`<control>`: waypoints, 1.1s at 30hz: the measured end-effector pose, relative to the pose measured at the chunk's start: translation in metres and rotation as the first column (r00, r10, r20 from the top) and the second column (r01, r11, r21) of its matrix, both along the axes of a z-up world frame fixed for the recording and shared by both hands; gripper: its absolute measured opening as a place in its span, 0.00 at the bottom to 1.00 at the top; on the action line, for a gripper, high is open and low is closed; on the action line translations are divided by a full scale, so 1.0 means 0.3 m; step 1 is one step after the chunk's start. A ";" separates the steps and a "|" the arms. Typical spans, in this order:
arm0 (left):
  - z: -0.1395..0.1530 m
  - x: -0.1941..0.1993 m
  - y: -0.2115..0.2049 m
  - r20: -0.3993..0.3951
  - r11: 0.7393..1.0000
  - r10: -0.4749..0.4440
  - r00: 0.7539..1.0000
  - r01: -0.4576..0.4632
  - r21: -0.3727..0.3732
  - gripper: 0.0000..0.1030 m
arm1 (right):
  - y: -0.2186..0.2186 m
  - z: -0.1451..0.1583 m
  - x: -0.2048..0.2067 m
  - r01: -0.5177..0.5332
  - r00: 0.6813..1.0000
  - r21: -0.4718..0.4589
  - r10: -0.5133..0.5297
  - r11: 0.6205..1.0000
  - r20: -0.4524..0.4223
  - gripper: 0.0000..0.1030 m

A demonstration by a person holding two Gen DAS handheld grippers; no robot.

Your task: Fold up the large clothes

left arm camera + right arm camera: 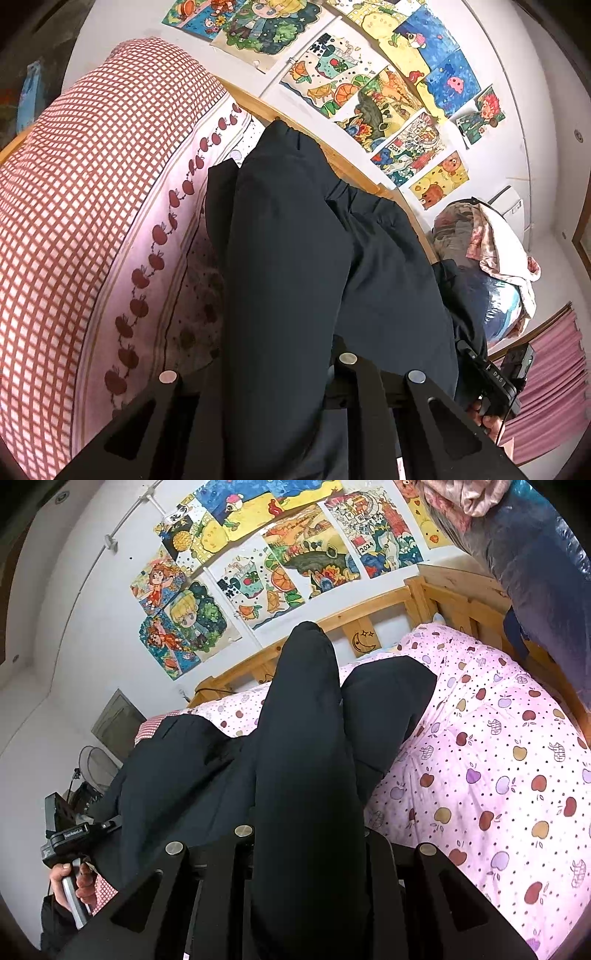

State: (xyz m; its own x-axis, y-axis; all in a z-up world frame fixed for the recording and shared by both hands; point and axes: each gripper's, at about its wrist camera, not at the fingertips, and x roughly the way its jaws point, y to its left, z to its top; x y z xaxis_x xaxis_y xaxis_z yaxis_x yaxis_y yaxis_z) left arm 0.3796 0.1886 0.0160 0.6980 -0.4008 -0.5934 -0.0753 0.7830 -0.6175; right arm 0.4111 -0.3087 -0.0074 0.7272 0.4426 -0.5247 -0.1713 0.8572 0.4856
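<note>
A large dark navy garment (295, 240) hangs lifted above the bed, with gathered folds near its upper edge. In the left wrist view it runs down between the fingers of my left gripper (291, 373), which is shut on it. In the right wrist view the same garment (306, 738) rises in a thick fold out of my right gripper (301, 845), also shut on it. Each camera sees the other gripper held by a hand: the right gripper (495, 376) at the cloth's right edge, the left gripper (70, 834) at its left edge. The fingertips are hidden by cloth.
A pink apple-print bedsheet (480, 775) lies below, with a red-checked quilt (74, 184) on one side. A wooden bed frame (369, 624) runs along the wall of drawings (258, 554). A pile of bagged bedding (480, 258), a pink curtain (554, 387) and a fan (96, 764) stand around.
</note>
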 end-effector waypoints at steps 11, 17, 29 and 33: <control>-0.010 -0.072 0.019 -0.026 1.000 0.005 1.000 -0.005 -0.007 0.15 | 0.017 0.024 -0.094 0.003 1.000 -0.020 -0.003 1.000 -0.010 0.17; -0.057 -0.058 0.014 -0.071 1.000 0.006 0.997 -0.004 0.030 0.15 | 0.004 -0.042 -0.080 0.029 0.997 -0.017 -0.031 0.999 -0.071 0.17; -0.144 -0.040 0.039 -0.140 0.998 0.043 0.989 -0.038 0.042 0.32 | -0.032 -0.147 -0.043 0.101 0.980 -0.089 -0.114 0.991 -0.165 0.27; -0.150 -0.031 0.035 -0.176 0.996 0.060 0.983 -0.048 0.073 0.46 | -0.040 -0.171 -0.027 0.114 0.968 -0.139 -0.141 0.984 -0.206 0.36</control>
